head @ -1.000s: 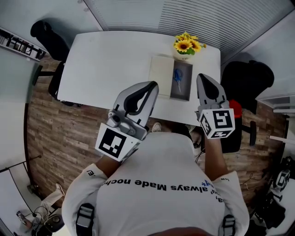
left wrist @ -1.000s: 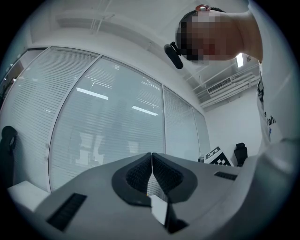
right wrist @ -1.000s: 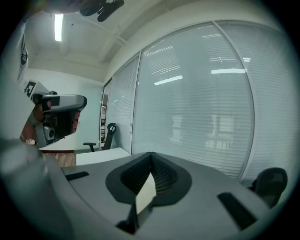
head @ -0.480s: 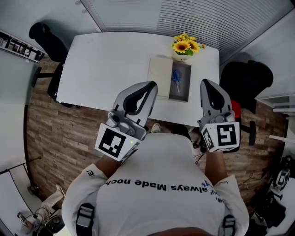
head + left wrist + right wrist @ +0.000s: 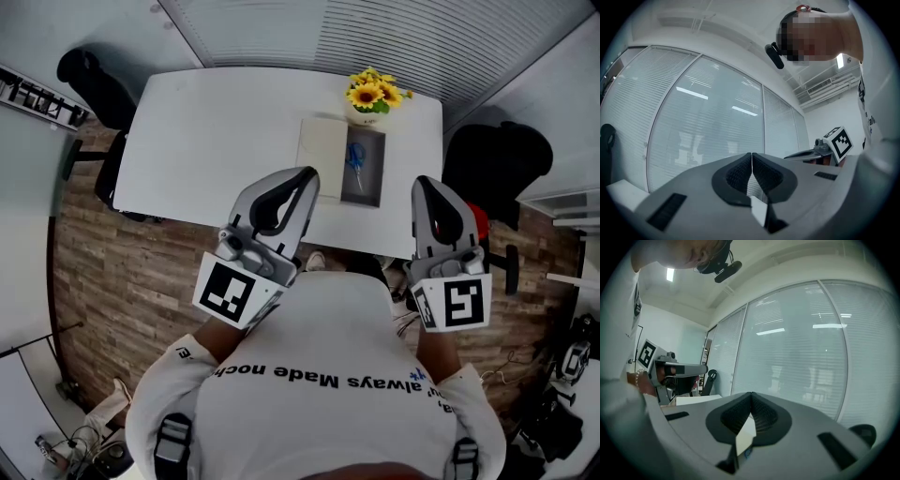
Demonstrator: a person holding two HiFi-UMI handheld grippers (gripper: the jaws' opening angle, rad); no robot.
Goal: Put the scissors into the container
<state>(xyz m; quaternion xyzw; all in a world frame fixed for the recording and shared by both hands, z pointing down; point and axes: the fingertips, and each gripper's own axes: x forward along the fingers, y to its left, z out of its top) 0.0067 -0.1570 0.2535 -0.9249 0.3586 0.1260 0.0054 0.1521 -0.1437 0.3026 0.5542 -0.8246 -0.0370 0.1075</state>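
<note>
Wide white table (image 5: 216, 131) below me, both my grippers hanging over its near edge. My left gripper (image 5: 307, 174) is clamped on nothing, pads pressed flat together. My right gripper (image 5: 424, 182) is the same, pinched closed and empty. I'd say the job looks done, so the best move is to keep both grippers clear of the box and not nudge it. The grey container (image 5: 371, 185) sits toward the table's far side, with a white panel (image 5: 322, 143), perhaps its lid, touching its left side. Inside the container lie the blue-handled scissors (image 5: 356, 157), lengthwise, and nothing else I can make out. Sunflowers (image 5: 372, 93) stand just beyond.
</note>
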